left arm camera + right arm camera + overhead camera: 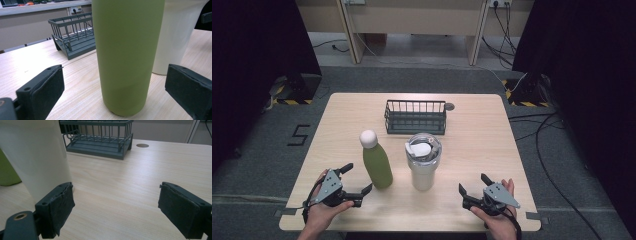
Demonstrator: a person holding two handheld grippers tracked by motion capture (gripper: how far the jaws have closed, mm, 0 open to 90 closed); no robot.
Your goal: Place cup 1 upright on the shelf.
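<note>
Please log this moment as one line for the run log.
left tool: open, jaws either side of green bottle | right tool: open, near tumbler, holding nothing | rack: empty, behind both

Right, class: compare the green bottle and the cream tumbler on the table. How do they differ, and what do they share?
The green bottle is slim with a narrow neck and a rounded white cap; the cream tumbler is wider, with a flat lid. The bottle stands taller than the tumbler. The bottle sits nearer the left tool, the tumbler nearer the right tool. Both stand upright, side by side, in front of the wire basket.
</note>
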